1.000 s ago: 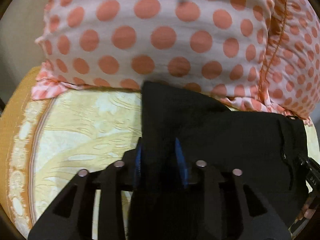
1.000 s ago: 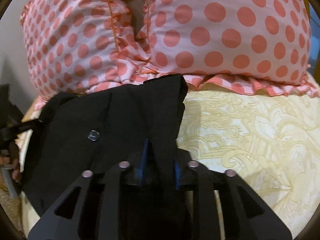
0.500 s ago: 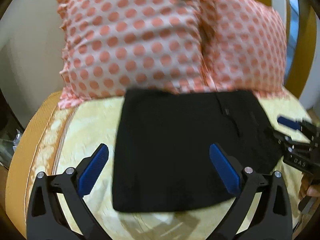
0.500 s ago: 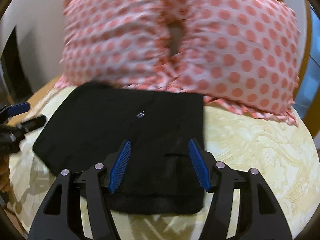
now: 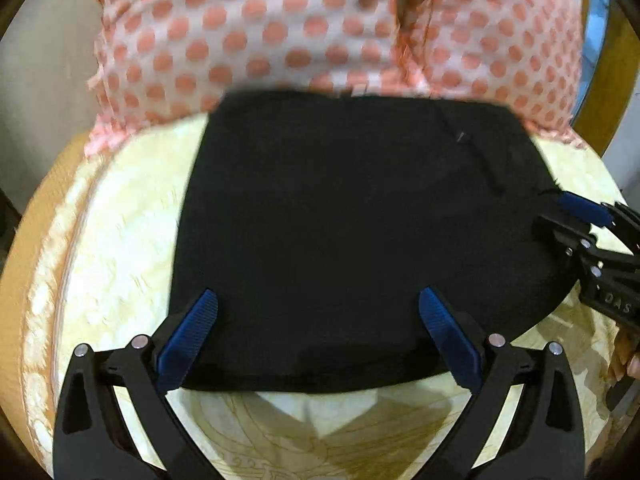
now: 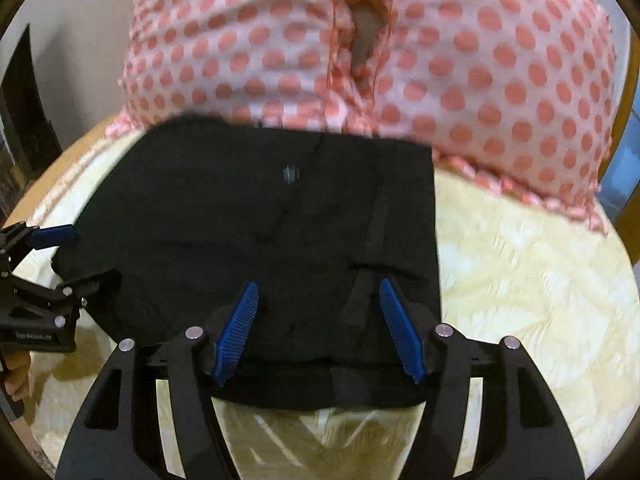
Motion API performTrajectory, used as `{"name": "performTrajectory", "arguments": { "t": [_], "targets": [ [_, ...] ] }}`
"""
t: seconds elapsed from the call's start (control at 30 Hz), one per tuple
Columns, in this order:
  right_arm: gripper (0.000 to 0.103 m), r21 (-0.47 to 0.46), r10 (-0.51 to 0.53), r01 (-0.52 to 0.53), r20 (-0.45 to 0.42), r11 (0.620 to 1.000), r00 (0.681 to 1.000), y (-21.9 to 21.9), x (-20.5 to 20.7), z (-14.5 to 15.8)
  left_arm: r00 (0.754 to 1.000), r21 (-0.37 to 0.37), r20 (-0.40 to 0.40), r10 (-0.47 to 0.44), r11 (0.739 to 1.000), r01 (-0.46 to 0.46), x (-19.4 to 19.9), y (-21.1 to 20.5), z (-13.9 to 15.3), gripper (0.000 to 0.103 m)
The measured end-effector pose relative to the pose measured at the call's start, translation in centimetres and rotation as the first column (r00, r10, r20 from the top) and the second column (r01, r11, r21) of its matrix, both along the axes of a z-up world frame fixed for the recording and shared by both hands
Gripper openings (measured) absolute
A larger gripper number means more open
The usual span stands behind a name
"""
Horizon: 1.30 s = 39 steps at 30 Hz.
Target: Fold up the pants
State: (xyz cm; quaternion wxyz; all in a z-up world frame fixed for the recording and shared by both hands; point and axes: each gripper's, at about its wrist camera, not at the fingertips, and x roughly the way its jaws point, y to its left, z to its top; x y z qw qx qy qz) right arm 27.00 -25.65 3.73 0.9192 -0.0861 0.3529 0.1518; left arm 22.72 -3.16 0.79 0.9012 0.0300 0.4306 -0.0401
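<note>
While the bed, covered in a pale yellow patterned spread, fills most of both views, two pink pillows with coral dots stand side by side at its far end. Black pants lie flat on the spread in a folded, roughly square stack, their far edge touching the pillows' frilled hems. A small metal button shows on the upper layer in the right wrist view. The left tool hangs above the near edge of the pants, blue pads spread wide and gripping nothing. The right tool is over the near right part of the stack, likewise released, its pads apart with cloth visible between them but not pinched.
</note>
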Motion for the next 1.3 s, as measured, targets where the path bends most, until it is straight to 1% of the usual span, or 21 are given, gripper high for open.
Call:
{"name": "performTrajectory", "arguments": {
  "t": [0.07, 0.1, 0.17, 0.2, 0.3, 0.4, 0.43, 0.47, 0.5, 0.53, 0.57, 0.63, 0.77, 0.87, 0.97, 1.03, 1.07, 1.13, 1.17, 1.2, 1.3],
  "targets": [
    [0.069, 0.019, -0.003, 0.002, 0.048, 1.0, 0.999, 0.2, 0.9, 1.7, 0.997, 0.036, 0.079, -0.014, 0.999, 0.011, 0.4, -0.6, 1.6, 0.101],
    [0.074, 0.039, -0.008, 0.005, 0.059, 0.999, 0.998, 0.2, 1.6, 2.4, 0.994, 0.044, 0.105, -0.017, 0.999, 0.012, 0.9, -0.7, 2.2, 0.101],
    [0.075, 0.097, -0.007, 0.002, 0.054, 0.995, 0.999, 0.2, 3.6, 3.6, 0.989, 0.04, 0.146, -0.01, 0.999, 0.004, 3.2, -0.4, 3.4, 0.101],
    [0.075, 0.13, -0.013, 0.008, 0.033, 0.991, 0.999, 0.1, 5.3, 4.1, 0.989, 0.029, 0.146, -0.003, 1.0, -0.001, 4.5, -0.2, 3.6, 0.101],
    [0.075, 0.156, -0.032, 0.035, -0.022, 0.987, 0.999, 0.3, 9.2, 3.8, 0.996, -0.015, 0.083, 0.039, 0.999, -0.038, 10.0, 1.2, 3.0, 0.101],
    [0.075, 0.103, -0.072, 0.08, -0.082, 0.991, 0.994, 0.7, 12.5, 1.9, 0.997, -0.078, -0.004, 0.075, 0.994, -0.075, 14.1, 2.4, 1.4, 0.101],
    [0.075, 0.082, -0.087, 0.097, -0.118, 0.992, 0.989, 0.6, 13.3, 0.8, 0.996, -0.079, -0.022, 0.086, 0.993, -0.087, 14.8, 2.7, 0.9, 0.1],
    [0.075, 0.065, -0.102, 0.114, -0.17, 0.991, 0.98, 0.6, 13.9, -0.3, 0.992, -0.067, -0.061, 0.106, 0.992, -0.11, 15.6, 3.1, 0.0, 0.101],
    [0.075, 0.058, -0.103, 0.116, -0.198, 0.992, 0.975, 0.5, 13.9, -1.3, 0.989, -0.07, -0.097, 0.11, 0.991, -0.117, 15.9, 3.4, -0.8, 0.101],
    [0.075, 0.034, -0.098, 0.106, -0.184, 0.994, 0.978, 0.7, 13.5, -1.4, 0.983, -0.092, -0.143, 0.111, 0.988, -0.125, 16.0, 3.8, -1.8, 0.101],
    [0.075, -0.013, -0.097, 0.096, -0.185, 0.995, 0.978, 1.2, 12.9, -1.5, 0.987, -0.089, -0.121, 0.109, 0.989, -0.12, 15.6, 3.8, -1.9, 0.101],
    [0.075, -0.033, -0.098, 0.093, -0.175, 0.995, 0.98, 1.5, 12.4, -1.6, 0.988, -0.052, -0.114, 0.109, 0.992, -0.115, 15.2, 3.4, -2.1, 0.101],
    [0.076, 0.024, -0.093, 0.099, -0.167, 0.995, 0.981, 0.7, 12.2, -1.3, 0.987, -0.018, -0.084, 0.14, 0.99, -0.142, 14.4, 2.9, -1.3, 0.101],
    [0.076, 0.048, -0.075, 0.082, -0.142, 0.995, 0.987, 0.1, 9.6, 0.2, 0.991, 0.015, -0.025, 0.131, 0.991, -0.13, 11.0, 2.1, 0.6, 0.101],
    [0.078, 0.021, -0.034, 0.037, -0.113, 0.999, 0.993, -0.4, 5.7, 1.1, 0.994, 0.026, 0.005, 0.109, 0.994, -0.109, 6.5, 1.6, 1.6, 0.101],
    [0.083, -0.028, -0.026, 0.023, -0.133, 0.999, 0.991, -0.5, 3.9, 0.3, 0.995, 0.042, 0.002, 0.1, 0.994, -0.1, 4.0, 1.5, 1.3, 0.101],
    [0.083, -0.059, -0.03, 0.02, -0.16, 0.998, 0.987, -0.5, 3.6, -0.6, 0.995, 0.056, -0.012, 0.099, 0.994, -0.099, 3.1, 1.3, 0.6, 0.101],
    [0.09, -0.037, -0.046, 0.041, -0.147, 0.998, 0.988, -0.9, 3.4, -1.7, 0.99, 0.075, -0.103, 0.097, 0.993, -0.089, 3.2, 1.2, -1.6, 0.101],
    [0.09, -0.014, -0.055, 0.053, -0.164, 0.998, 0.985, -1.3, 3.7, -1.7, 0.992, 0.047, -0.053, 0.116, 0.992, -0.113, 3.0, 1.4, -1.7, 0.101],
    [0.091, 0.014, -0.055, 0.059, -0.201, 0.998, 0.978, -1.6, 4.3, -1.7, 0.992, 0.059, -0.054, 0.117, 0.992, -0.114, 3.5, 1.3, -1.8, 0.101],
    [0.092, 0.034, -0.074, 0.083, -0.205, 0.996, 0.976, -1.9, 3.4, -1.0, 0.988, 0.041, -0.079, 0.129, 0.991, -0.127, 2.7, 1.8, -1.3, 0.101]
  ]
}}
